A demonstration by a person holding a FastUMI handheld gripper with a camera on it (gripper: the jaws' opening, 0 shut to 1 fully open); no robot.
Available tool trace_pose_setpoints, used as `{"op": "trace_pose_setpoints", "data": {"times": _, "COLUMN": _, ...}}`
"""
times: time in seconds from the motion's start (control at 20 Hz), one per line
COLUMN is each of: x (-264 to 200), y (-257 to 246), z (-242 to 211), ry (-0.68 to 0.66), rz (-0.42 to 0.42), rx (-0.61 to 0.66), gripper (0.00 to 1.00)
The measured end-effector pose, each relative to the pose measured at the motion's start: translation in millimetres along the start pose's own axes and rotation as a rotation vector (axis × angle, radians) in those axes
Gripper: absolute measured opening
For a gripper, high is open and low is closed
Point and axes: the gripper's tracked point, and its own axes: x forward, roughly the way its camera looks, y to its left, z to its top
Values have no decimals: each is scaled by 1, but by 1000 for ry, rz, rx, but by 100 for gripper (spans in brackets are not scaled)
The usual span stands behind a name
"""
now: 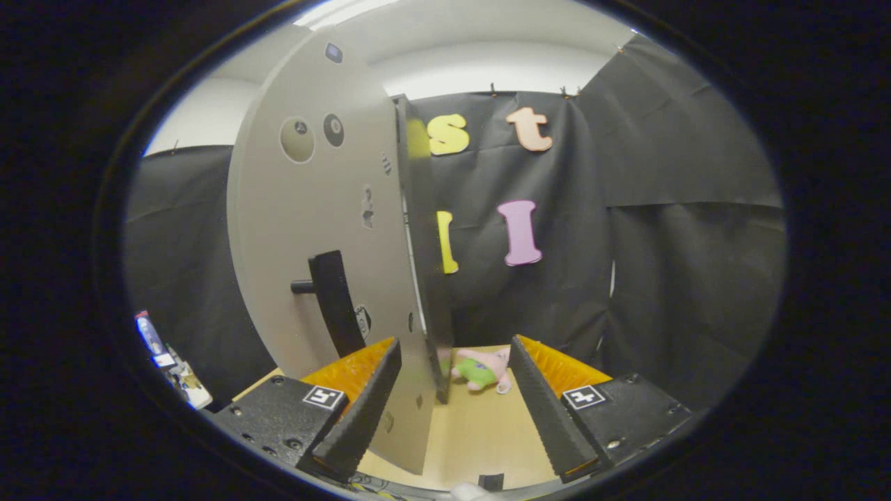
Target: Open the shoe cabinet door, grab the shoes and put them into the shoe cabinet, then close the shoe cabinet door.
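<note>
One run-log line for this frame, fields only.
stage: door handling | tool: open, door edge between fingers, no grip | door: swung ajar | handle: untouched | toy: on table beyond

Dim booth, overhead ceiling light, strong fisheye bending at edges, slight softness overall.

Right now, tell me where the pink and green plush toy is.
In the gripper view, the plush toy lies on the tan floor just beyond the open fingers, beside the bottom edge of the cabinet door.

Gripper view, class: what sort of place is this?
Probably a staged test booth: black cloth walls, a grey cabinet door with a black handle, a plush toy on the tabletop beyond the open claw.
</note>
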Motion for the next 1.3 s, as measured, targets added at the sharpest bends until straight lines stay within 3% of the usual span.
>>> {"op": "trace_pose_setpoints", "data": {"times": 0.3, "x": 5, "y": 13, "z": 2, "ry": 1, "rz": 44, "rx": -75, "gripper": 97}}
{"op": "trace_pose_setpoints", "data": {"times": 0.5, "x": 12, "y": 43, "z": -3, "ry": 14, "rz": 90, "rx": -52, "gripper": 96}}
{"op": "trace_pose_setpoints", "data": {"times": 1.1, "x": 60, "y": 189, "z": -14, "ry": 4, "rz": 121, "rx": -60, "gripper": 97}}
{"op": "trace_pose_setpoints", "data": {"times": 1.3, "x": 87, "y": 247, "z": -15, "ry": 13, "rz": 198, "rx": -35, "gripper": 97}}
